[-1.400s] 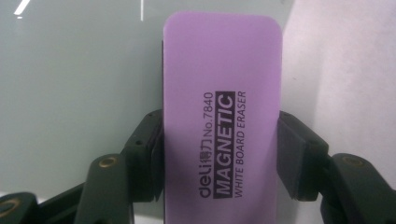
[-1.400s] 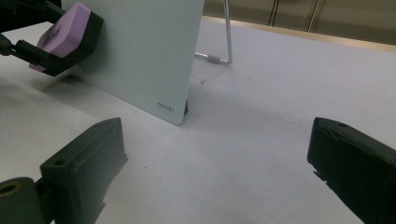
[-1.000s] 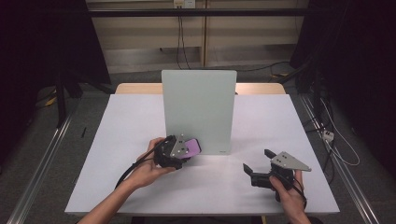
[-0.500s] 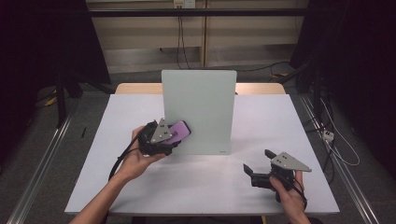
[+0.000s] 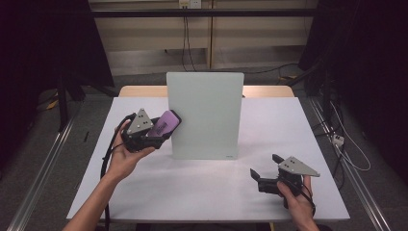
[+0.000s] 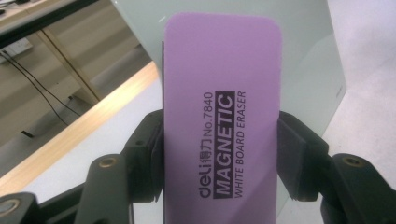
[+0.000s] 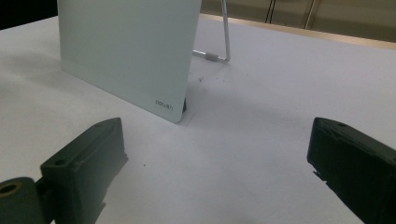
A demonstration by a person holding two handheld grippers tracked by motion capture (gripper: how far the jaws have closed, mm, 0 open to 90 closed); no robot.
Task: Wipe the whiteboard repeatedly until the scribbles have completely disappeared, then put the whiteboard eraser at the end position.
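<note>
A purple whiteboard eraser (image 5: 164, 123) (image 6: 219, 102), printed "MAGNETIC WHITE BOARD ERASER", is clamped between both black pads of my left gripper (image 5: 158, 129) (image 6: 219, 161). That gripper is raised off the table at the left edge of an upright pale-green glass board (image 5: 205, 114) (image 6: 308, 60), and the eraser's tip reaches the board's left side. My right gripper (image 5: 262, 176) (image 7: 219, 163) rests low on the table at the front right, jaws spread wide with nothing between them, pointing at the board's lower right corner (image 7: 170, 109).
The white table top (image 5: 202, 187) is bare around the board. A thin metal stand (image 7: 219, 46) props the board from behind. A wooden strip (image 5: 139, 90) runs along the far edge. Cables lie on the floor at the right (image 5: 339, 142).
My left gripper has lifted with the eraser and moved left and back, from in front of the board's lower left to its left edge. The right gripper has stayed put.
</note>
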